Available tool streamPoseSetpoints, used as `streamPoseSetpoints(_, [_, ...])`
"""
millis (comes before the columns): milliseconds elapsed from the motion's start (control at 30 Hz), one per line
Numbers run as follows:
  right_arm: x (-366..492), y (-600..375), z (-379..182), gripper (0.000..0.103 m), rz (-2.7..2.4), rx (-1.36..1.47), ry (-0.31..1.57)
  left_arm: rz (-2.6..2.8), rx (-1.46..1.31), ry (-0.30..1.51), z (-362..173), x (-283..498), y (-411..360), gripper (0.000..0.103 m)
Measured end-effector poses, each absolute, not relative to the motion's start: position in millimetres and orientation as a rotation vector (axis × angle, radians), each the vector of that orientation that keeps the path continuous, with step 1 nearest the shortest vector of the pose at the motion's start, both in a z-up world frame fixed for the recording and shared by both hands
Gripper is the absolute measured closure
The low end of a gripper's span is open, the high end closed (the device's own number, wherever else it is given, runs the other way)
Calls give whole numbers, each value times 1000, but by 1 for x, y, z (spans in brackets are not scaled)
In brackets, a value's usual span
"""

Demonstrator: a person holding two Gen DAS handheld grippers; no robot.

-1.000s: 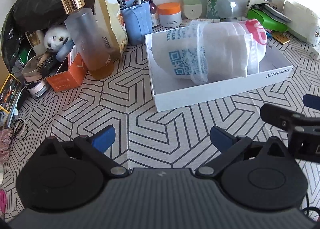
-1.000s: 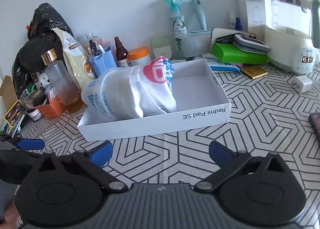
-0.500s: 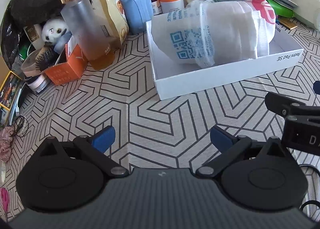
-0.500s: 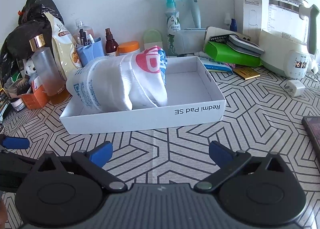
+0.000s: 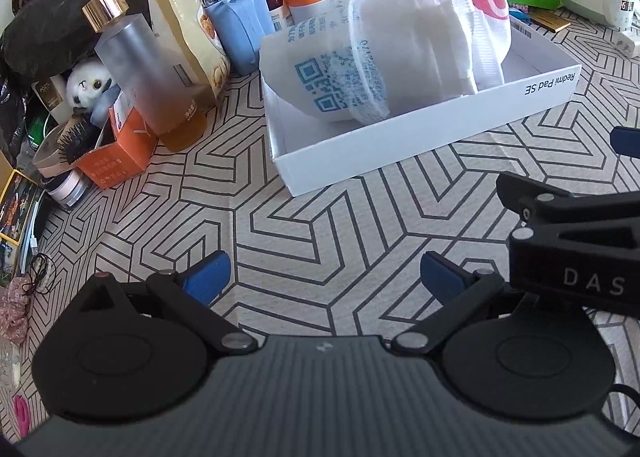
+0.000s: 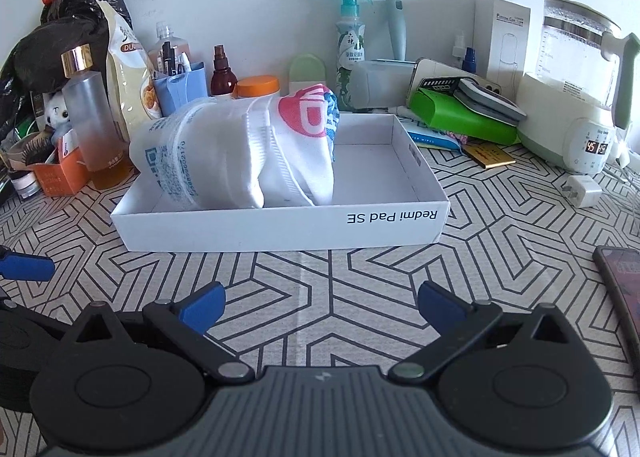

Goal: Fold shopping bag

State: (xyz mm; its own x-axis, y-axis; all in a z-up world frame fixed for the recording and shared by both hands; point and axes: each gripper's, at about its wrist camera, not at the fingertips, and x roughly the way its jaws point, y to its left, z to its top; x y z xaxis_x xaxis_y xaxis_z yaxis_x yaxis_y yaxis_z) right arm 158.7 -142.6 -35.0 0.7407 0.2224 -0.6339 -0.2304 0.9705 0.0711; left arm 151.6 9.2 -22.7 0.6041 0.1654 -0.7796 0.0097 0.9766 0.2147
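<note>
A white plastic shopping bag (image 5: 400, 53) with a blue QR code and a red logo lies folded into a puffy bundle inside a shallow white box (image 5: 420, 137). The bag (image 6: 240, 153) fills the left half of that box (image 6: 280, 225) in the right wrist view. My left gripper (image 5: 324, 271) is open and empty over the patterned tablecloth, well short of the box. My right gripper (image 6: 322, 303) is also open and empty, in front of the box's near wall. The right gripper's black body (image 5: 572, 241) shows at the right edge of the left wrist view.
Clutter lines the back and left: a frosted bottle with gold cap (image 5: 148, 73), orange carton (image 5: 116, 153), blue pen holder (image 5: 240, 29), black plastic bag (image 6: 76, 25), spray bottle (image 6: 352, 37), green case (image 6: 460, 113), kettle (image 6: 576, 97). A dark phone (image 6: 620, 289) lies at right.
Both grippers have drawn back and shifted slightly; the box with the bag sits farther right in the left view. Both stay open and empty, and the bag has not moved.
</note>
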Motion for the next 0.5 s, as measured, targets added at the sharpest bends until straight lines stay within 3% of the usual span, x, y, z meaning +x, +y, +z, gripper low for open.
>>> streamPoseSetpoints(500, [158, -142, -37, 0, 270, -15, 717, 64, 268, 902, -25, 148, 0, 0])
